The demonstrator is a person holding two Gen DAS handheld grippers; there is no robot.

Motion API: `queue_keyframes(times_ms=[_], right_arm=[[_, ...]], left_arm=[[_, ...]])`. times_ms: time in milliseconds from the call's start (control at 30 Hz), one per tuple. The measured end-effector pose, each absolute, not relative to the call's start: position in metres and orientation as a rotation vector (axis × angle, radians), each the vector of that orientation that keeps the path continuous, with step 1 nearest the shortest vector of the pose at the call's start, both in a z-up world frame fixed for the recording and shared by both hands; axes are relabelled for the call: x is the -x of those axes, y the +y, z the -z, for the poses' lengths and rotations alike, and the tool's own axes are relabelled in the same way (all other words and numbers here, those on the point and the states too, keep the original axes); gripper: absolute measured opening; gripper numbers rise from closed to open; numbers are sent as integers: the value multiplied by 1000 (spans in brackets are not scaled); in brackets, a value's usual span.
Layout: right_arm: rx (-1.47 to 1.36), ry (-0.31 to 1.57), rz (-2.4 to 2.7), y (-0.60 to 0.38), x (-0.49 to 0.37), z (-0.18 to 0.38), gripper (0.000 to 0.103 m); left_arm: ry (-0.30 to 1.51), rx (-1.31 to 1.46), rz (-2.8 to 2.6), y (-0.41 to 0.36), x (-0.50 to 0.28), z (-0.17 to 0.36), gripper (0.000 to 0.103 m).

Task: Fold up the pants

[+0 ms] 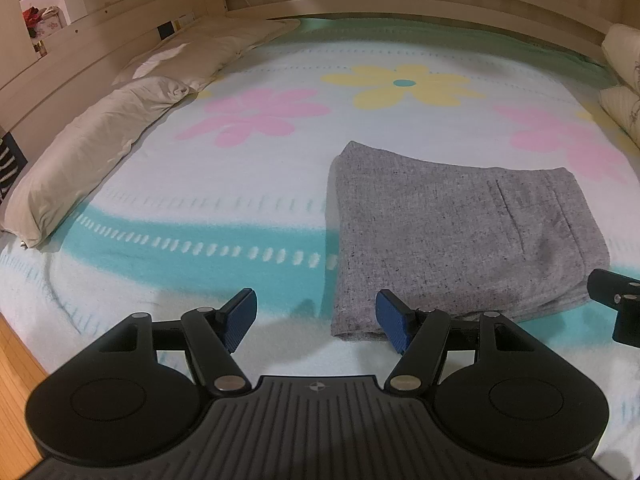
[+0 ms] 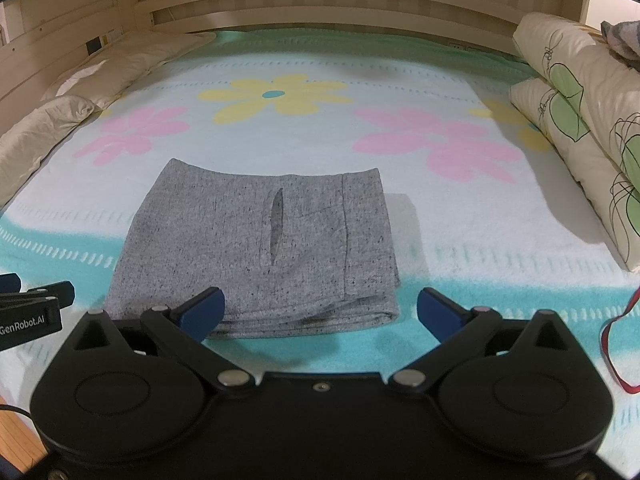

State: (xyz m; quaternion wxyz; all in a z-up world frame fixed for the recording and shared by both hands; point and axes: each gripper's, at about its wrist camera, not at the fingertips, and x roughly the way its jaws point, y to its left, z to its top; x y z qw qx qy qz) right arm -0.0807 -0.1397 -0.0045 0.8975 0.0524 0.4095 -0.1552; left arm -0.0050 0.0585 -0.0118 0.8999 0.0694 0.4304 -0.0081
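Note:
The grey speckled pants (image 1: 452,232) lie folded into a compact stack on the flowered bedspread; they also show in the right wrist view (image 2: 256,248), pocket slit up. My left gripper (image 1: 316,320) is open and empty, just in front of the stack's near left corner. My right gripper (image 2: 320,312) is open and empty, just in front of the stack's near edge. The right gripper's body shows at the right edge of the left wrist view (image 1: 616,304); the left gripper's body shows at the left edge of the right wrist view (image 2: 32,300).
The bedspread (image 1: 248,184) covers the bed. Beige pillows (image 1: 80,160) line the left side. A folded floral quilt (image 2: 580,128) sits at the right. A slatted wooden headboard (image 2: 320,4) is behind. A red cord (image 2: 616,340) lies at the near right. Wooden floor (image 1: 12,380) shows at lower left.

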Motion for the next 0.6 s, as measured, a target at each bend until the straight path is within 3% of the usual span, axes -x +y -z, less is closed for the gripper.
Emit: queue_keyframes(times_ms=[600], right_arm=[[-113, 848, 320, -140, 80, 5, 102]], left_arm=[[877, -156, 21, 56, 7, 11, 65]])
